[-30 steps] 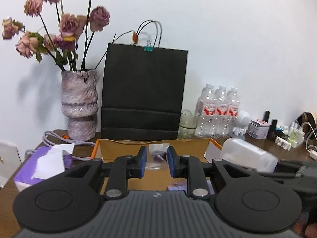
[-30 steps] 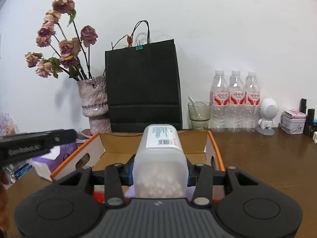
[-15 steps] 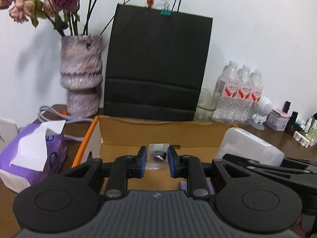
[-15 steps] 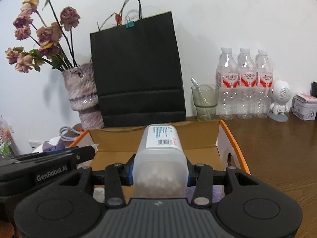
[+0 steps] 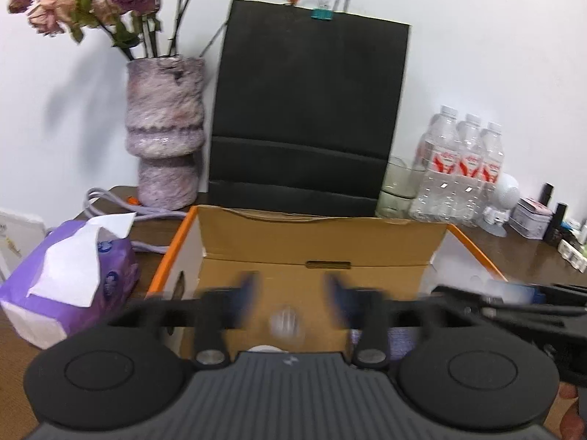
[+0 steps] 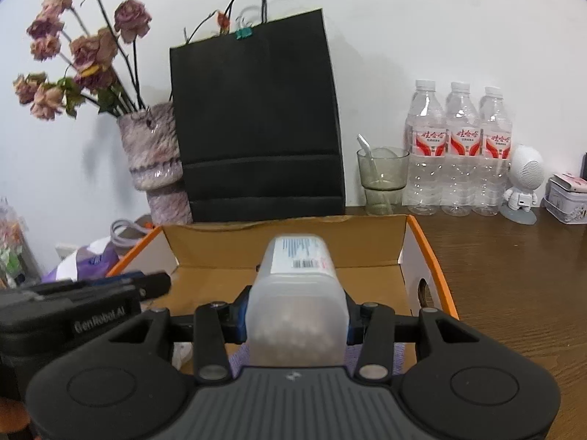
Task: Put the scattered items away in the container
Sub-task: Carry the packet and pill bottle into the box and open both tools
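Above the cardboard box (image 5: pixel 323 242): left claw (image 5: pixel 291 293) just opening, spread, a small blurred item (image 5: pixel 284 324) loose between. Right claw (image 6: pixel 295 315) just widening around the white bottle (image 6: pixel 297 304); grip not clear.

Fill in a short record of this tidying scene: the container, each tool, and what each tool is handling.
container: open cardboard box with orange edges
left tool: open, jaws just opened, above the box
left item: small blurred object between its fingers, not gripped
right tool: jaws just opening, pads against the plastic jar
jar look: translucent, barcode label, pointing into the box
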`<state>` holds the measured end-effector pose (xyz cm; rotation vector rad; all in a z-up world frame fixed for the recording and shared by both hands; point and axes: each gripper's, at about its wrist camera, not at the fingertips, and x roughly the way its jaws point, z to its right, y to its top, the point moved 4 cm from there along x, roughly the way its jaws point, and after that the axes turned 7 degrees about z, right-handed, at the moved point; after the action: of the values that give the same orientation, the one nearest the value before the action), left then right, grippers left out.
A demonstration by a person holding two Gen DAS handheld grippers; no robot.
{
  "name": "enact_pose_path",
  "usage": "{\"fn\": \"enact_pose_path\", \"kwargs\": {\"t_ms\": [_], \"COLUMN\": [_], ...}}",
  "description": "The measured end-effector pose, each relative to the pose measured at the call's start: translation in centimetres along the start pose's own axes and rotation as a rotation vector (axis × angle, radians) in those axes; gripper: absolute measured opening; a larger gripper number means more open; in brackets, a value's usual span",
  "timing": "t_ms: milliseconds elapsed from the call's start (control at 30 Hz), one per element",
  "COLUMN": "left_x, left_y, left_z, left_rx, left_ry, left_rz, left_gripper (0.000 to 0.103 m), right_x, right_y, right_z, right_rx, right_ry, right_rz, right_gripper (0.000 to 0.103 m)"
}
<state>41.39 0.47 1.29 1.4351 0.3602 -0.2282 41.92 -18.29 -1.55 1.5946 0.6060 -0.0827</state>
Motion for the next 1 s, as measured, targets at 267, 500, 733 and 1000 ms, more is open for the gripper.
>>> {"fn": "enact_pose_path", "kwargs": {"t_ms": [267,500,733,1000], "left_x": [-0.6,-0.5,-0.7,-1.9], "left_y": [0.5,0.4,0.5,0.7], "left_z": [-0.6,0.0,-0.1,0.0], "left_rx": [-0.027,-0.012,-0.017,-0.029], "left_ry": [0.024,0.013,0.009,-0.004], "left_rz": [-0.007,-0.01,-0.005,0.014], "left_gripper": [0.103,0.103,0.103,0.103], "right_x": [-0.8,-0.9,-1.2,-2.1], "right_y": [0.9,0.8,0.9,1.2], "right_z": [1.3,1.3,1.0,0.9], "right_rx": [0.024,0.02,0.012,0.005], "right_ry": [-0.062,-0.062,-0.053,-0.051], "right_rz": [0.009,0.006,0.009,0.025], "right_gripper": [0.103,0.103,0.103,0.103]}}
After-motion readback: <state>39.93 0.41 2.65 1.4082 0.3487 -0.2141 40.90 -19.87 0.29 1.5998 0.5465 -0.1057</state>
